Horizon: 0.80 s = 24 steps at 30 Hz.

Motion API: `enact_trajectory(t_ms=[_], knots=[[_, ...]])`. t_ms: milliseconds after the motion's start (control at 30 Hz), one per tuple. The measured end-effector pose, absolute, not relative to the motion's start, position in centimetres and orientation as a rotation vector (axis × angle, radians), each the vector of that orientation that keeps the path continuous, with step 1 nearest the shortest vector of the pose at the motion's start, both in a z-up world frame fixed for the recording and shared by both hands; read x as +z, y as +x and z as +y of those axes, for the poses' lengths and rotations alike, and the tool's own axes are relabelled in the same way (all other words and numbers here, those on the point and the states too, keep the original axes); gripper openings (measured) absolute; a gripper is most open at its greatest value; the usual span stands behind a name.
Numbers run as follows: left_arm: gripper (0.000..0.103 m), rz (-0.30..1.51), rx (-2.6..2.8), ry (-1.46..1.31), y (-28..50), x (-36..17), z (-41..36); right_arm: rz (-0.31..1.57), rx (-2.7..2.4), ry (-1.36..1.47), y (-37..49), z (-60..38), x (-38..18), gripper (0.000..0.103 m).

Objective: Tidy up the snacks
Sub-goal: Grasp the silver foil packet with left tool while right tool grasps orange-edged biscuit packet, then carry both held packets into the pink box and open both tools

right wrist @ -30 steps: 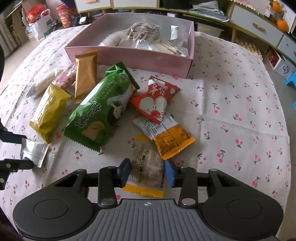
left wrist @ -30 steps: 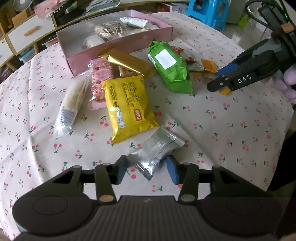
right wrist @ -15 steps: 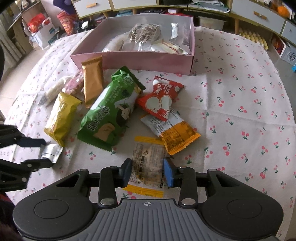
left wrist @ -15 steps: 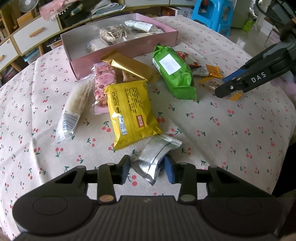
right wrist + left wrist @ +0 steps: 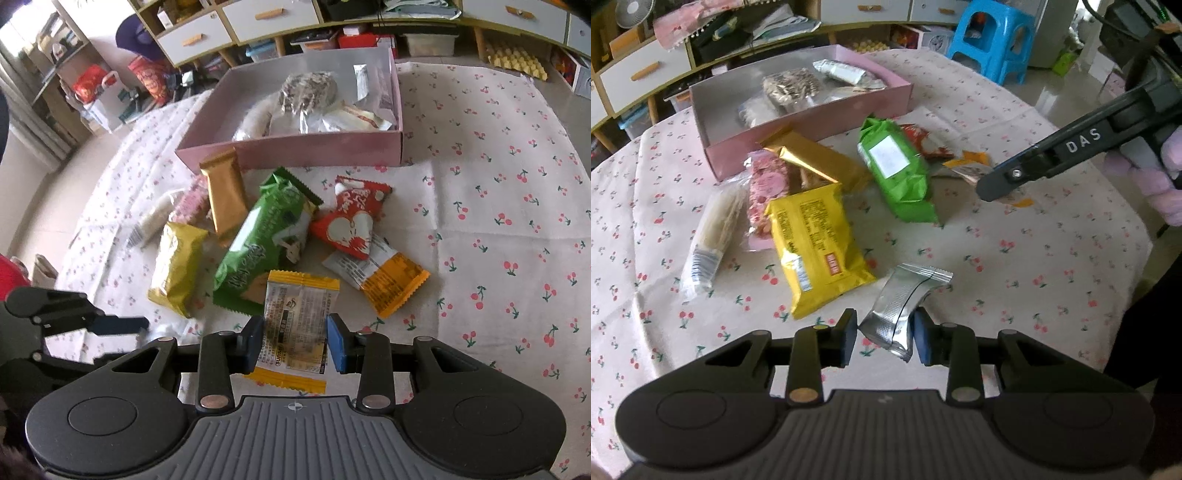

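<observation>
The left gripper [image 5: 884,338] holds a crinkled silver foil sachet [image 5: 903,308] between its blue pads; the jaws are narrowed onto it, and the right pad touches the foil, but the left pad seems a little apart, so I cannot tell how firm the grip is. The right gripper [image 5: 293,343] has its jaws closed onto a flat clear packet with yellow ends [image 5: 297,321], both blue pads pressing its sides. Both packets are at the near edge of the round table with the cherry-print cloth [image 5: 498,206]. Behind the silver sachet a yellow pillow-shaped packet [image 5: 816,247] lies on the cloth, and to its left a long white rice-cracker stick in clear wrap [image 5: 713,236]. Further in, toward the middle of the table, there are a green bread packet [image 5: 266,240], a red packet with a white heart [image 5: 351,221] lying on a grey and orange packet [image 5: 384,275], a golden foil bar [image 5: 225,197] and a pink wrapped sweet [image 5: 766,188]. At the far edge stands the pink rectangular cardboard box [image 5: 317,153], with several snacks already inside.
</observation>
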State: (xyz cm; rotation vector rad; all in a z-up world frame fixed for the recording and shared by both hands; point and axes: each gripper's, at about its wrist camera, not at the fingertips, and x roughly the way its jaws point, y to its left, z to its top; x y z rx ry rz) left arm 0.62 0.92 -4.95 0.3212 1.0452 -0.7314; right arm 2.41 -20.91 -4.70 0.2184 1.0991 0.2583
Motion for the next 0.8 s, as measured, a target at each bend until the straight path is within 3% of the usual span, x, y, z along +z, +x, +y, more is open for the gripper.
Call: enact_trajectory(t_ms=[800], knots=[[0.030, 0.958, -0.558, 0.103, 5.8, -1.4, -0.4, 0.973, 0.192, 0.347, 5.9, -23.2, -1.3, 0.036]])
